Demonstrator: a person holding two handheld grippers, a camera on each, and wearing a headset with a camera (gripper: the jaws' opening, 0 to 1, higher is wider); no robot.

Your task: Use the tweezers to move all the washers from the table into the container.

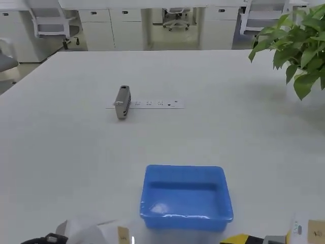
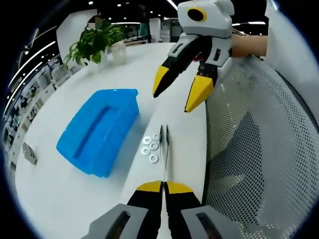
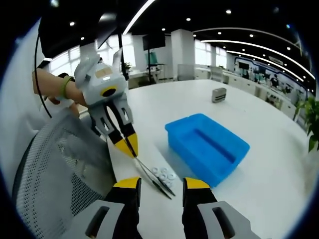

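No washers [image 2: 151, 148] are yet in the container [image 2: 97, 132]; tweezers [image 2: 164, 159] are clamped by the left tool [image 2: 164, 185], the right tool [image 2: 171, 102] held open.

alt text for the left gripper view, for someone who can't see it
The left gripper, shut on tweezers, holds them beside a cluster of washers on the white table, next to a blue container. The right gripper hangs open ahead, by a mesh chair.
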